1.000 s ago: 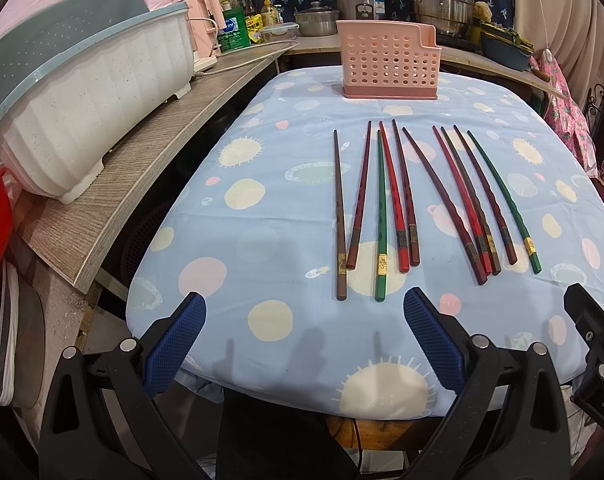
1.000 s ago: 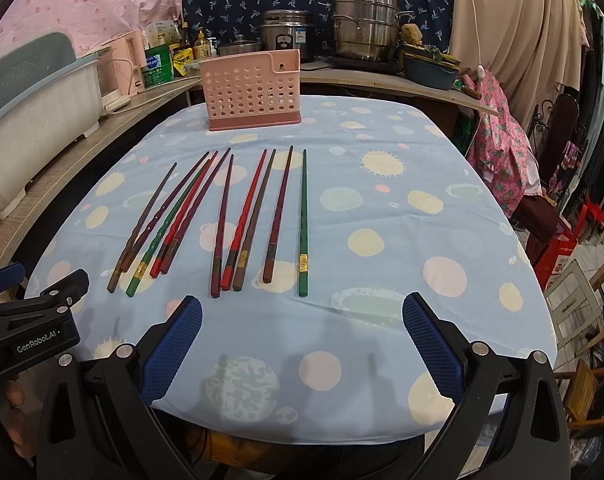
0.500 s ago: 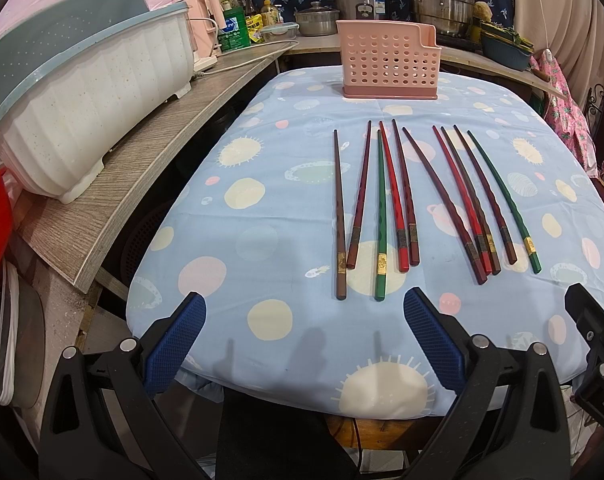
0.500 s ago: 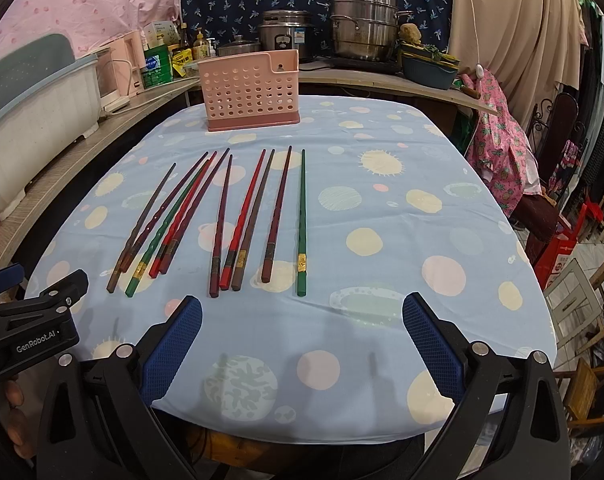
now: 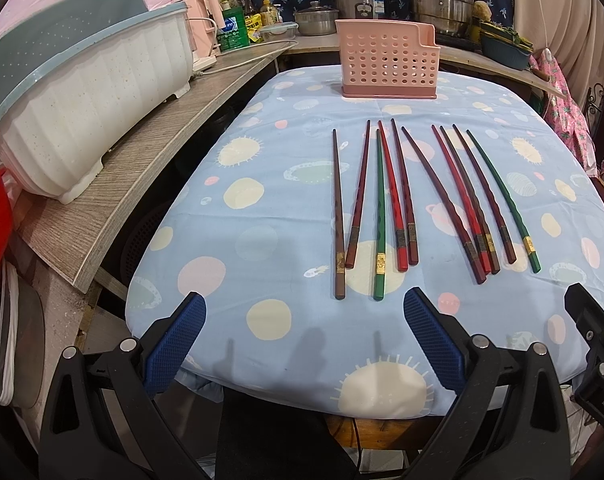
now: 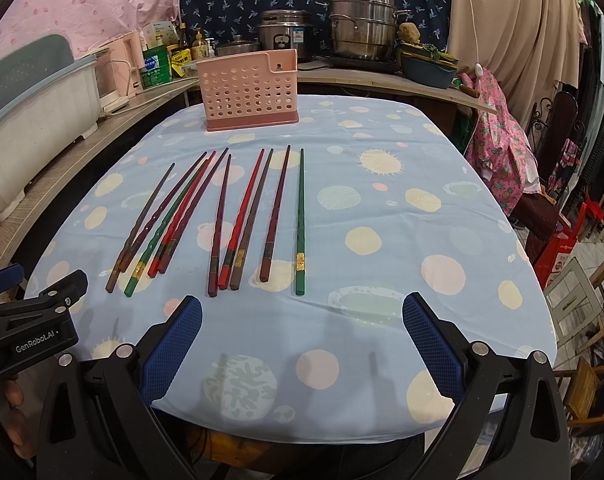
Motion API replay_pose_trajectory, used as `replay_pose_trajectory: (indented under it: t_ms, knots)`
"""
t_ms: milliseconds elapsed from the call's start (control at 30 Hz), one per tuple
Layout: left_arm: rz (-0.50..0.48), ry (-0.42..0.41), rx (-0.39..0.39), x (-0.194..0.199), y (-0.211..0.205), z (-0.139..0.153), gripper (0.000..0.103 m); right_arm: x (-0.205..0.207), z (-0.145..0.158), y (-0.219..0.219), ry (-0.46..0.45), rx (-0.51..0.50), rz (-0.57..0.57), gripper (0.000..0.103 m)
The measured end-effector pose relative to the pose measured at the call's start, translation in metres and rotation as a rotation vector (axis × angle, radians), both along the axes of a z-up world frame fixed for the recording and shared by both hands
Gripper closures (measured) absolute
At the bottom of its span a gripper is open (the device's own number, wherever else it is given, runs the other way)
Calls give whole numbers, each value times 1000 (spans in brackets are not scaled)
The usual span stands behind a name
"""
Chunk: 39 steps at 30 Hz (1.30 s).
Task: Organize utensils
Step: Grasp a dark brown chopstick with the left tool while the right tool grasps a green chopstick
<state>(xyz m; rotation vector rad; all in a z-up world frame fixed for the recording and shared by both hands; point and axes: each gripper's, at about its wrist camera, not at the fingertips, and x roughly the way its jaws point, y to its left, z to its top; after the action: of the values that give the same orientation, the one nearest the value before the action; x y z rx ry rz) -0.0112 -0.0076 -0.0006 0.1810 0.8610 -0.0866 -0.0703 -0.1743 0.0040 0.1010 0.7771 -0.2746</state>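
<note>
Ten chopsticks (image 5: 422, 200) (image 6: 222, 216) – brown, maroon, red and green – lie side by side on a table's blue spotted cloth (image 5: 262, 208) (image 6: 402, 220), thick ends toward the cameras. A pink perforated holder (image 5: 388, 65) (image 6: 249, 90) stands upright at the far end of the table, well apart from them. The left gripper (image 5: 304, 338) and right gripper (image 6: 302, 338) hover at the near edge – jaws spread wide, holding nothing. A white dish rack (image 5: 82, 92) sits on the side counter.
</note>
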Motion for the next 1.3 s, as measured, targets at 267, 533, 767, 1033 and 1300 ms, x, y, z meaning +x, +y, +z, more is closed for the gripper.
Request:
replay_pose_trajectory:
  t_ms: [267, 533, 767, 1033, 1300]
  knots:
    - [34, 54, -25, 12, 9, -14, 8, 1, -7, -5, 13, 11, -11, 7]
    - [40, 74, -38, 34, 13, -28, 13, 12, -14, -13, 36, 19, -19, 7]
    - [37, 123, -29, 49, 13, -50, 26, 21, -19, -17, 42, 20, -13, 7]
    - [77, 123, -43, 64, 28, -51, 33, 41, -24, -27, 46, 22, -16, 7]
    - [64, 128, -65, 74, 24, -50, 49, 63, -39, -37, 84, 86, 0, 45]
